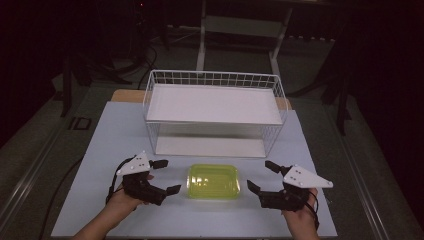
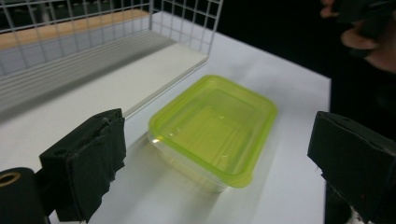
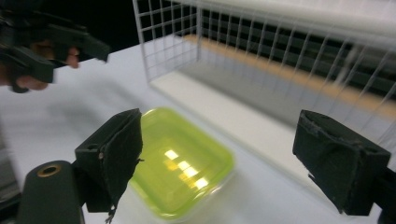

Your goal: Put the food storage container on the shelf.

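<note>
The left gripper (image 1: 166, 176) has its fingers (image 2: 88, 163) spread wide and pinching nothing, and the right gripper (image 1: 261, 176) likewise holds its fingers (image 3: 114, 158) wide apart and empty. Between the two pairs of fingers, near each but touching neither, sits a lime-green container (image 1: 213, 181) with a translucent lid, flat on the white bench (image 1: 100, 150). In the left gripper view the container lies just ahead of the gap between the fingers, its clear lower tub showing under the green rim; in the right gripper view it lies ahead of and below the fingers, partly behind the left-hand one. Beyond the container, farther from both grippers, stands a white wire rack (image 1: 215, 112) with a white upper shelf and a white base board, its open front toward the fingers. A hand (image 1: 122, 200) holds each gripper from the near edge of the bench.
</note>
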Action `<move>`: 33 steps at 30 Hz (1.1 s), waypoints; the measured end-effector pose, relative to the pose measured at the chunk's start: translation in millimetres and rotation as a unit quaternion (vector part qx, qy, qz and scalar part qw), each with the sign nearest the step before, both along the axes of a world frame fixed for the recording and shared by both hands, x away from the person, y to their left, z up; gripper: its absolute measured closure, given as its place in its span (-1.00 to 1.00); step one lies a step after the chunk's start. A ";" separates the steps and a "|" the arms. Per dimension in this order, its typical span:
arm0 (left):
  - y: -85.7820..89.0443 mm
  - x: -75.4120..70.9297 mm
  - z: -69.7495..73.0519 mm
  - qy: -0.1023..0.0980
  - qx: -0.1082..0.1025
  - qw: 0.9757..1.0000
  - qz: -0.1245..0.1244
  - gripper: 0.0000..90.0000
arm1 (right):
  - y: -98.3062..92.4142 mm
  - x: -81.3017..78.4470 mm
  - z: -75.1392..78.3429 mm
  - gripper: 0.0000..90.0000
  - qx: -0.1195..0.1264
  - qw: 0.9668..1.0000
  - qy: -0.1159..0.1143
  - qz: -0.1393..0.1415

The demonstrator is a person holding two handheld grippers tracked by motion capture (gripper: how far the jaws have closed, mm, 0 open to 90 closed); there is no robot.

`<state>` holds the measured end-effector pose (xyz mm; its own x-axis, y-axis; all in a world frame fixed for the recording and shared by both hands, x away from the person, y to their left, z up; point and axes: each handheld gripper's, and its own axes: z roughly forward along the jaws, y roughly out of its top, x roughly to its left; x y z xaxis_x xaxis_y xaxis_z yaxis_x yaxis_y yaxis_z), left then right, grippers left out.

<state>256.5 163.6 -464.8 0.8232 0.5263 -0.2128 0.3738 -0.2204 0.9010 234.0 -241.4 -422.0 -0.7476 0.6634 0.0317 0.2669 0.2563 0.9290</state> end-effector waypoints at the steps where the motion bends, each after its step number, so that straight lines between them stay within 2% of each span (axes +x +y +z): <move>1: -1.8 2.5 0.3 0.008 0.003 1.000 0.004 -0.89 | 1.1 3.2 -0.6 -0.65 0.006 1.000 0.001 0.000; 2: -2.4 3.4 0.2 0.009 0.000 1.000 0.006 -0.89 | 2.8 6.2 -1.1 -0.65 0.003 1.000 0.003 0.001; 5: -7.8 12.9 0.5 0.042 0.000 0.999 0.002 -0.89 | 6.9 11.5 -2.4 -0.65 -0.010 1.000 0.001 0.001; 9: -14.9 19.6 -1.0 0.041 0.005 0.999 0.003 -0.89 | 14.1 18.7 -5.1 -0.71 -0.016 1.000 0.007 0.011; 10: -21.3 25.1 -3.5 0.045 0.005 0.999 0.006 -0.89 | 20.4 23.7 -8.4 -0.75 -0.022 1.000 0.012 0.013; 13: -29.7 31.2 -8.8 0.053 0.020 0.998 0.004 -0.89 | 28.6 29.2 -13.7 -0.75 -0.027 0.999 0.018 -0.003; 14: -31.6 32.4 -10.6 0.056 0.024 0.998 0.007 -0.89 | 31.2 32.6 -17.5 -0.76 -0.030 0.999 0.025 0.007; 16: -36.1 35.7 -16.1 0.066 0.031 0.997 0.011 -0.86 | 35.8 37.0 -24.3 -0.76 -0.045 0.998 0.030 -0.009; 17: -37.4 36.9 -18.6 0.068 0.031 0.997 0.012 -0.86 | 37.1 39.2 -27.7 -0.76 -0.048 0.998 0.035 -0.002; 18: -38.0 37.7 -20.4 0.070 0.030 0.997 0.011 -0.82 | 38.4 41.0 -31.2 -0.72 -0.052 0.998 0.037 -0.008; 21: -41.1 41.6 -28.3 0.088 0.039 0.995 0.029 -0.68 | 39.1 46.1 -40.9 -0.67 -0.051 0.997 0.059 -0.014; 24: -43.1 42.6 -35.5 0.100 0.050 0.993 0.035 -0.67 | 40.2 49.4 -54.1 -0.60 -0.066 0.994 0.079 -0.024; 27: -44.9 42.8 -44.1 0.121 0.059 0.990 0.044 -0.64 | 39.8 51.6 -63.1 -0.53 -0.073 0.992 0.094 -0.031; 28: -45.0 42.5 -45.8 0.123 0.059 0.990 0.048 -0.55 | 40.5 52.5 -67.5 -0.51 -0.082 0.991 0.103 -0.032; 29: -45.1 42.6 -48.3 0.134 0.060 0.988 0.049 -0.53 | 41.0 52.8 -69.4 -0.50 -0.085 0.990 0.106 -0.032; 32: -45.4 42.7 -53.0 0.143 0.062 0.987 0.047 -0.33 | 41.3 53.1 -73.7 -0.42 -0.095 0.988 0.111 -0.039; 33: -45.2 42.9 -55.1 0.149 0.055 0.986 0.043 -0.26 | 41.6 53.0 -74.6 -0.40 -0.098 0.988 0.112 -0.043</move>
